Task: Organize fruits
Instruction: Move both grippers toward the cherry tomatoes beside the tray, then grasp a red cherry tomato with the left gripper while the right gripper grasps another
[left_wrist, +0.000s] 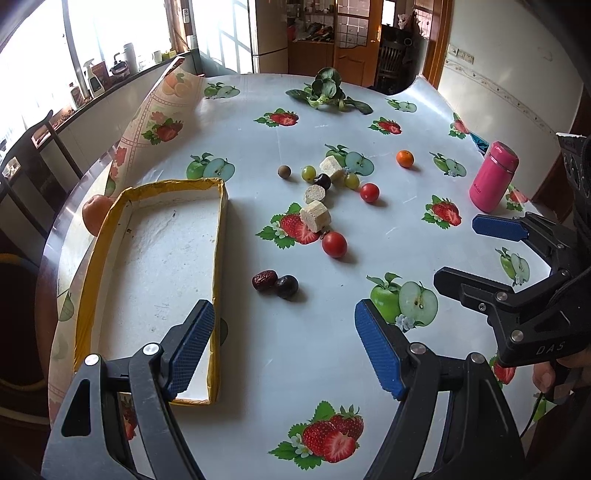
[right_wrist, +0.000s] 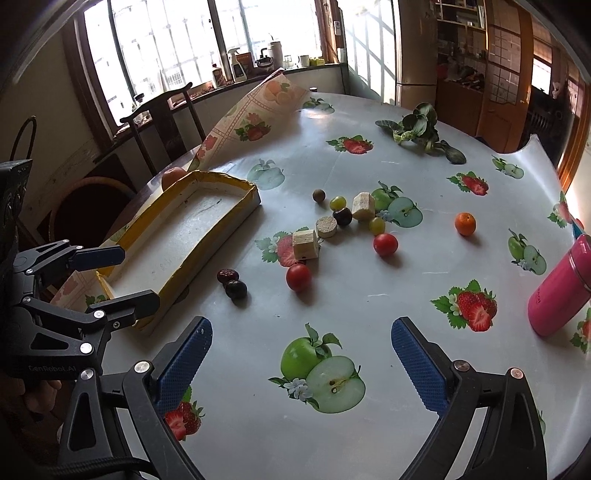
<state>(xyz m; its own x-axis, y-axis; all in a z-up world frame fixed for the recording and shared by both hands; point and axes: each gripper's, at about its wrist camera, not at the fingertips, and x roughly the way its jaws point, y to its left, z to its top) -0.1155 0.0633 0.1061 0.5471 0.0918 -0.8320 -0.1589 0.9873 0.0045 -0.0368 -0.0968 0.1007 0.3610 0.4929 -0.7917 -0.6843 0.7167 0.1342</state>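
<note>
Lying far left: white tray (left_wrist: 166, 258), yellow-rimmed, long axis running away from the viewer. Hovering over its near right corner: left gripper (left_wrist: 284, 347), jaws wide apart, holding nothing. Sitting just ahead, beside the tray: red date (left_wrist: 264, 280) touching dark plum (left_wrist: 287, 286). Hanging further right: right gripper (right_wrist: 301, 360), likewise apart, seemingly farther from that pair.

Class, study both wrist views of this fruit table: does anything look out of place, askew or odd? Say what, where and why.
The tablecloth is curled up off the table's far-left corner, behind the tray. Three pale foam-like blocks lie mixed among the fruits, though they are not fruit. A leafy vegetable lies at the far edge.
</note>
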